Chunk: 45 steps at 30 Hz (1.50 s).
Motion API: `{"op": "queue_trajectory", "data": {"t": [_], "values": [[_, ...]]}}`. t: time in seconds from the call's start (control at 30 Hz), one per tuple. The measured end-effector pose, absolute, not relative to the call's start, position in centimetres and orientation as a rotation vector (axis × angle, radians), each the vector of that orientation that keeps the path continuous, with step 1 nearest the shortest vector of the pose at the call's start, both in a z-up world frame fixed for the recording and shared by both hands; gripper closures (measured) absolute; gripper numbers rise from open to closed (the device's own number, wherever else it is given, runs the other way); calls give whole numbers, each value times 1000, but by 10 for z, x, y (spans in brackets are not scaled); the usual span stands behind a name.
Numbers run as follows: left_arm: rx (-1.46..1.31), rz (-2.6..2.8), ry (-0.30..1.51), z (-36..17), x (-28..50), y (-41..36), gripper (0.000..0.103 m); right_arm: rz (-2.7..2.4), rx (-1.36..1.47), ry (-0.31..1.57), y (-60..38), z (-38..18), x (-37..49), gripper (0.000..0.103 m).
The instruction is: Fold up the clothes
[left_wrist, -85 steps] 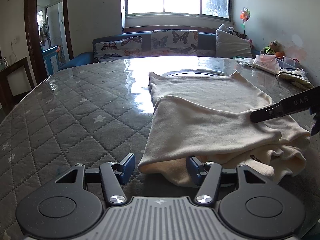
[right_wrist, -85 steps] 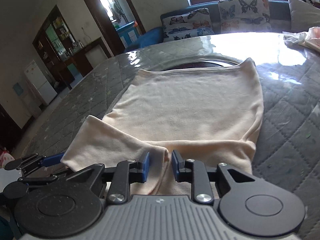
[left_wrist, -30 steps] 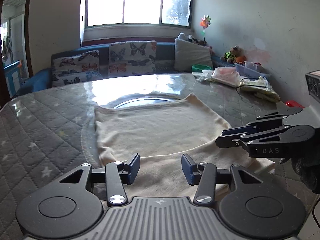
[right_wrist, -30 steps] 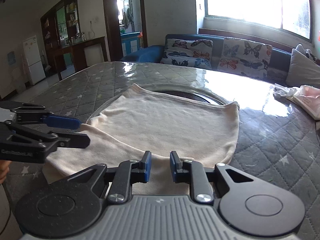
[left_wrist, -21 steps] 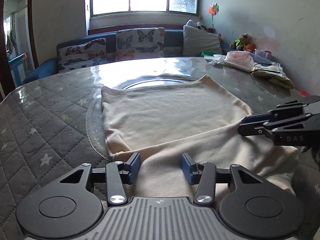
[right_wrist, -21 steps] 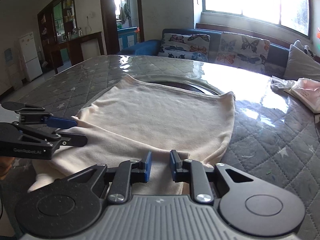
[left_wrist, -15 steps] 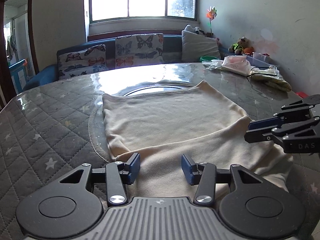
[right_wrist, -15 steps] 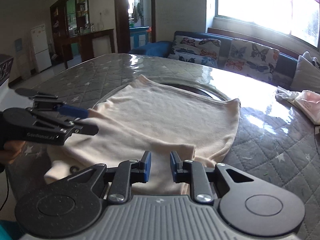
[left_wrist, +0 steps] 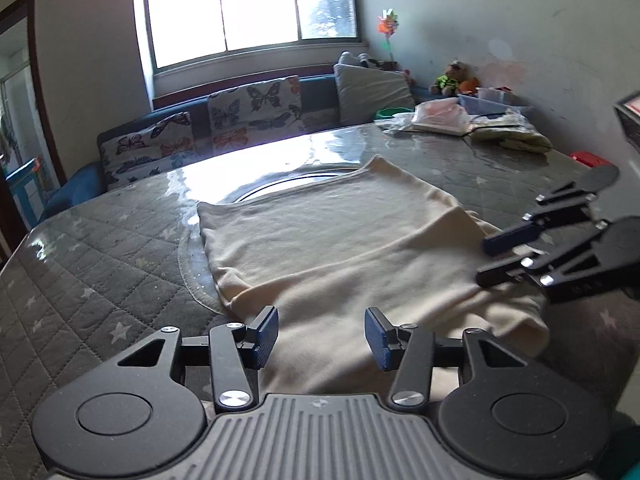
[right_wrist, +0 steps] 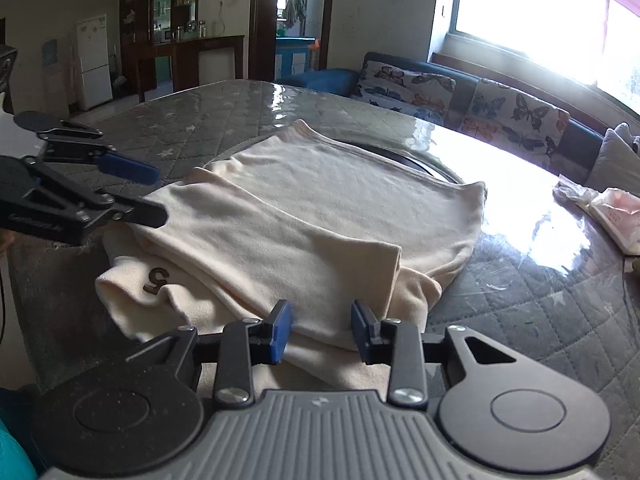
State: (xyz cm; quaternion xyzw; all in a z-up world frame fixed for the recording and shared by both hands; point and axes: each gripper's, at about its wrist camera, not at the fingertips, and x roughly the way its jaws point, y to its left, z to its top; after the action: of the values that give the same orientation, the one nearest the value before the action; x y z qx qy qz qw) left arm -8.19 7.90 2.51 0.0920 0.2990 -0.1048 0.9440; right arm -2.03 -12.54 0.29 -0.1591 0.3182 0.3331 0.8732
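The right tongs (right_wrist: 321,333) are opening, letting go of the shirt (right_wrist: 320,216) they pinched a second ago. The left tongs (left_wrist: 322,332) stand open over its near hem. This fold looks laid down.

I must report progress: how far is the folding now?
Done: the shirt's near part lies folded over its body on the table. In hand: nothing; the left gripper is open, the right gripper is opening. Left: likely another fold.

Cream garment (left_wrist: 340,240) lies folded on the grey quilted table (left_wrist: 100,248), centre frame. Left gripper (left_wrist: 321,332) at bottom centre, blue pads apart over the near fold, not pressing it. Right gripper (left_wrist: 494,258) enters at right edge, jaws opening above the cloth.
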Motion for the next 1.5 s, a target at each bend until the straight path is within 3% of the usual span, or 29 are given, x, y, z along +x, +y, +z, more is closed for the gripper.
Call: {"op": "queue_trajectory", "data": {"t": [0.33, 0.6, 0.63, 0.7, 0.87, 1.03, 1.33, 1.43, 1.5], "values": [[455, -363, 549, 18, -134, 64, 52, 738, -345, 670, -141, 24, -39, 65], [528, -428, 515, -1, -129, 43, 53, 769, -424, 682, -145, 22, -60, 57], [531, -433, 510, -3, -128, 42, 55, 770, -433, 681, -146, 22, -61, 56], [525, -441, 504, -5, -128, 41, 71, 772, -451, 678, -149, 22, -63, 53], [446, -423, 496, 2, -120, 47, 91, 788, -519, 676, -149, 17, -69, 51], [360, -388, 487, 14, -106, 54, 92, 835, -582, 639, -141, 9, -80, 44], [245, -374, 510, 20, -84, 66, 93, 857, -625, 525, -118, -3, -75, 45], [232, -375, 516, 19, -81, 68, 93, 864, -586, 533, -112, -4, -64, 50], [231, -381, 516, 19, -82, 70, 92, 867, -547, 553, -111, -4, -54, 60]]}}
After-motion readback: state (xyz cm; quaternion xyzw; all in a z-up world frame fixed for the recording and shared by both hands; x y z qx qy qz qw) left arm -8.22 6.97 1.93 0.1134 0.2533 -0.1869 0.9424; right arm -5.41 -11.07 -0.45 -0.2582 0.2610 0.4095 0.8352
